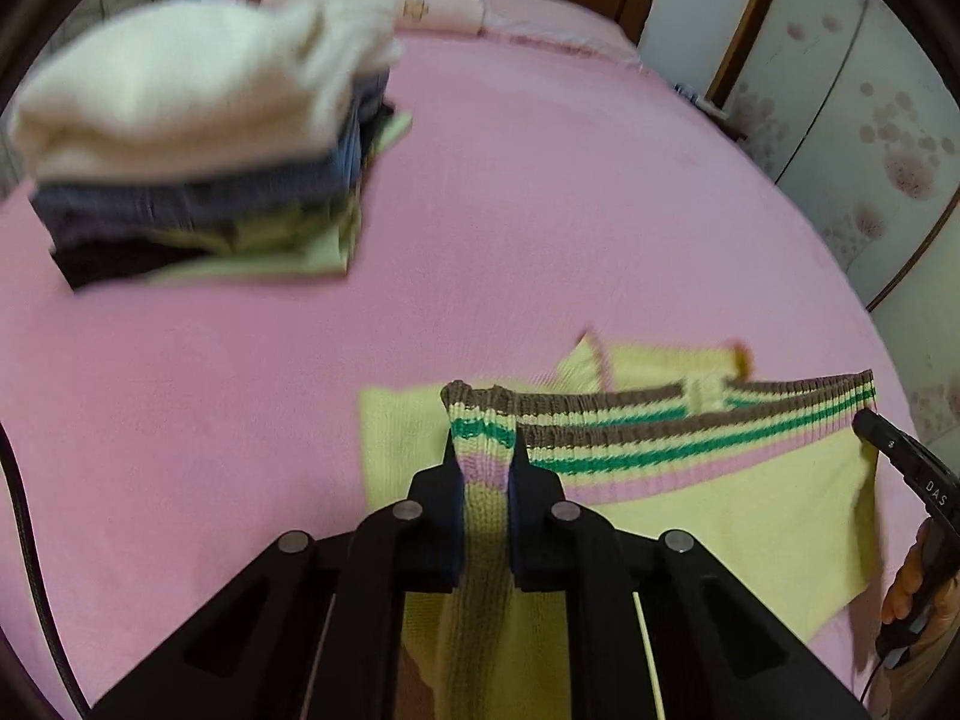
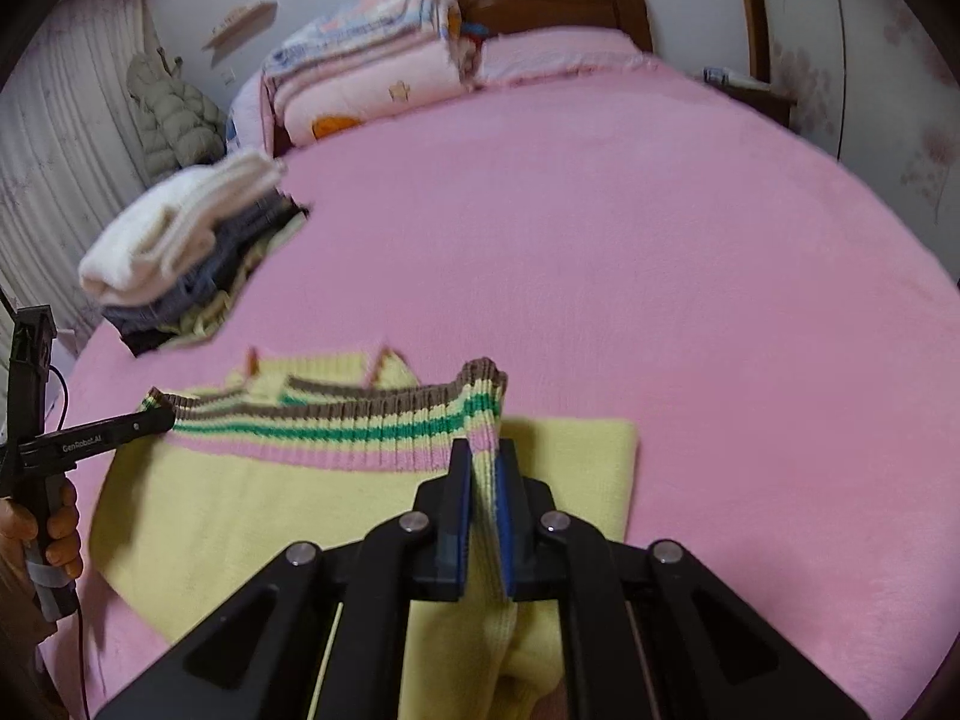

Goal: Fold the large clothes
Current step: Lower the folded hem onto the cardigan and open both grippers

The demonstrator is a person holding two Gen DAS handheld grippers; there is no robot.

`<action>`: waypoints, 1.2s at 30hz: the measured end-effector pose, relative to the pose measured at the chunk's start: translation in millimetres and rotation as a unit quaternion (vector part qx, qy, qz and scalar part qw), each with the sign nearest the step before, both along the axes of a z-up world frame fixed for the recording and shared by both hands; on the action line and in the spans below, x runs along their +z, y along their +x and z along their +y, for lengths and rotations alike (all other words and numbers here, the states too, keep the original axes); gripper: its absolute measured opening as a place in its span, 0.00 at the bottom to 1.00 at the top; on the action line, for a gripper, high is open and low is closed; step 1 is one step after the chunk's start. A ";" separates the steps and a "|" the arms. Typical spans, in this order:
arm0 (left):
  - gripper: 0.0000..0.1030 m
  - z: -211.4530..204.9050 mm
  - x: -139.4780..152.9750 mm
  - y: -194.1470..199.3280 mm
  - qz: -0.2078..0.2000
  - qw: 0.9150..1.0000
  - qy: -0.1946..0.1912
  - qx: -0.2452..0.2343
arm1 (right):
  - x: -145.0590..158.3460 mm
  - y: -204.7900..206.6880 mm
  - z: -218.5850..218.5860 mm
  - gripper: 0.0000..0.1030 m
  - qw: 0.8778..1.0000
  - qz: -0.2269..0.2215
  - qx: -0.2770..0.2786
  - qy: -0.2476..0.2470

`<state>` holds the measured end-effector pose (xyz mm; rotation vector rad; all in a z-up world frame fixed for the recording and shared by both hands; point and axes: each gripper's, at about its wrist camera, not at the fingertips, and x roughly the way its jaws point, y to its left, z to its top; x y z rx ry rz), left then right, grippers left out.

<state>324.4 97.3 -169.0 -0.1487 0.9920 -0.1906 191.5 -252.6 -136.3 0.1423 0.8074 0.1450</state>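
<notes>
A pale yellow knit sweater [image 1: 732, 516] with a striped brown, green and pink ribbed hem lies on the pink bed; it also shows in the right wrist view [image 2: 252, 516]. My left gripper [image 1: 485, 450] is shut on one end of the striped hem. My right gripper [image 2: 483, 462] is shut on the other end, and it shows at the right edge of the left wrist view [image 1: 870, 426]. The hem is stretched between the two grippers and lifted a little above the rest of the sweater.
A stack of folded clothes [image 1: 198, 144] with a cream garment on top sits on the bed at far left, also in the right wrist view [image 2: 180, 252]. Folded quilts [image 2: 366, 72] and a wooden headboard [image 2: 552, 0] lie at the far end. Wardrobe doors [image 1: 870, 120] stand right.
</notes>
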 end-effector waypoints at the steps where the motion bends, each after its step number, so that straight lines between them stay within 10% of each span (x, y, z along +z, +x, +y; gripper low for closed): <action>1: 0.08 0.8 8.1 0.4 -0.008 1.000 -0.002 0.002 | 7.9 -1.6 -0.4 0.06 1.000 -0.011 -0.001 0.001; 6: 0.08 3.1 22.1 17.5 -0.031 0.999 0.006 0.022 | 20.3 13.2 -4.4 0.06 0.999 -0.029 -0.022 -0.007; 15: 0.09 -1.1 -43.1 32.6 0.020 0.998 0.042 0.041 | -48.8 51.3 -4.5 0.07 0.996 0.066 -0.058 -0.034; 20: 0.29 3.3 -31.1 27.8 0.023 0.998 0.036 0.039 | -32.5 46.7 1.3 0.14 0.993 0.076 -0.071 -0.054; 23: 0.47 4.6 -5.8 14.0 0.001 0.998 0.037 0.058 | -7.7 32.8 12.0 0.14 0.994 0.053 -0.073 -0.067; 28: 0.50 -9.0 29.5 -34.9 -0.055 0.996 0.007 0.075 | 26.2 -10.8 50.2 0.16 0.999 0.006 -0.036 -0.034; 36: 0.50 -26.1 -14.4 -82.6 -0.024 0.992 0.050 0.110 | -22.4 -37.6 112.6 0.16 0.997 0.055 0.024 -0.047</action>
